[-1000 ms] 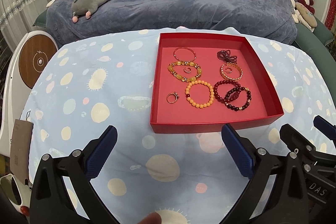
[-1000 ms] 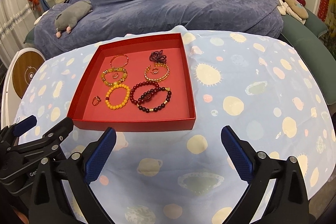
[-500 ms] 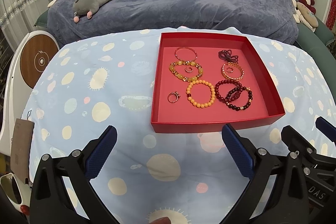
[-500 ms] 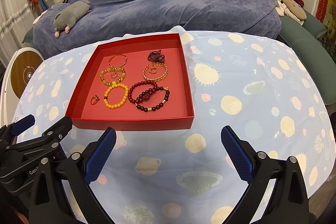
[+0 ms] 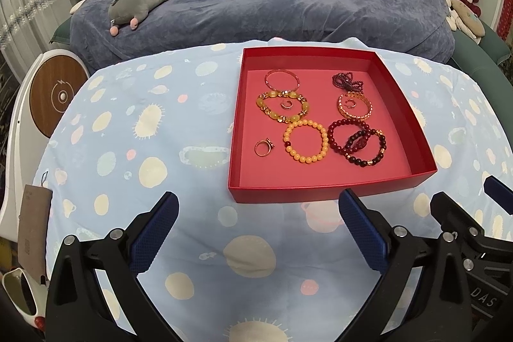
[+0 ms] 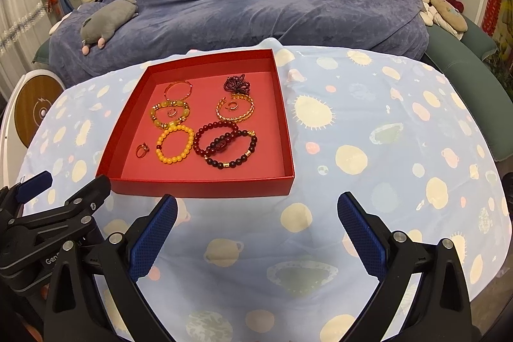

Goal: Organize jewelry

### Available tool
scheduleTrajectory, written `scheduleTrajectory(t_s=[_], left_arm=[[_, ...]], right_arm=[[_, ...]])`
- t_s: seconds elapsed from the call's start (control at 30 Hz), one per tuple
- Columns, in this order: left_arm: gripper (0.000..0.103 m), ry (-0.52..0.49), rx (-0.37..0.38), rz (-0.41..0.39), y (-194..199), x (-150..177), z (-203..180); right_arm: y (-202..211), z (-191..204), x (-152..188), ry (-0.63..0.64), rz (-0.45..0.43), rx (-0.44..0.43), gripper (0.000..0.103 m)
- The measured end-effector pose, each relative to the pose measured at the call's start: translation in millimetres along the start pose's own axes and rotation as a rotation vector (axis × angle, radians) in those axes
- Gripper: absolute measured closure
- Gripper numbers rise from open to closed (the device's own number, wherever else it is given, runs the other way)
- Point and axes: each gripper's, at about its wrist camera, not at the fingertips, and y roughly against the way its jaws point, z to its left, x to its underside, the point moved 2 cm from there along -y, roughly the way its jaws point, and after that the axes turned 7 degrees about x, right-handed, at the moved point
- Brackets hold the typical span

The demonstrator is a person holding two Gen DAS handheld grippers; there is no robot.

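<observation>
**Jewelry all in the box, both tongs empty**

From my seat at the controls, I see a table under a pale blue cloth printed with cream and pink spots (image 5: 134,149). On it sits the shallow square red cardboard box (image 5: 320,193), and every piece of jewelry I can find lies inside it; none shows on the cloth.

In the box, largest first: two dark red bead bracelets (image 5: 359,141) overlapping at the near right, a round orange bead bracelet (image 5: 306,141) just beside them, a chunky amber bead bracelet (image 5: 282,106) and a gold bangle (image 5: 355,108) each with a small ring lying inside, a thin pink bangle (image 5: 282,79), a bunched dark purple bead strand (image 5: 346,81), and a lone gold ring (image 5: 264,147) near the left wall.

My left gripper (image 5: 258,233) and right gripper (image 6: 256,233) hover in front of the box, jaws spread wide, gripping nothing.

I judge the gathering done. Untangling the overlapped dark pair may remain.
</observation>
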Motion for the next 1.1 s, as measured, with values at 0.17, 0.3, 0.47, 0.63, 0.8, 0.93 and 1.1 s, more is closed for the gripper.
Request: scheduleTrajectory(t_s=[0.17,0.3,0.47,0.63,0.8,0.93,1.1], left_arm=[[0.007,-0.006,-0.02,0.004,-2.7,1.2,-0.5],[0.007,0.003,-0.02,0.007,-4.3,1.7,0.6],[0.007,-0.003,-0.025,0.004,-4.7,1.3,0.9],[0.007,-0.005,-0.028,0.003,-4.5,0.9,1.2],[0.008,-0.005,-0.03,0.003,-4.4,0.7,0.9],[0.008,-0.003,-0.031,0.004,-3.6,0.0,1.8],[0.008,-0.004,-0.03,-0.009,-1.4,-1.8,1.6]], right_arm=[[0.2,2.8,0.2,0.012,0.001,0.003,0.007],[0.4,3.9,0.2,0.011,0.002,0.004,0.007],[0.2,3.7,0.1,0.01,0.003,0.003,0.007],[0.0,4.3,-0.2,0.011,0.004,0.003,0.007],[0.1,4.5,-0.2,0.012,0.003,0.004,0.007],[0.2,4.3,-0.2,0.01,0.004,0.004,0.007],[0.1,5.7,0.0,0.013,0.001,0.008,0.007]])
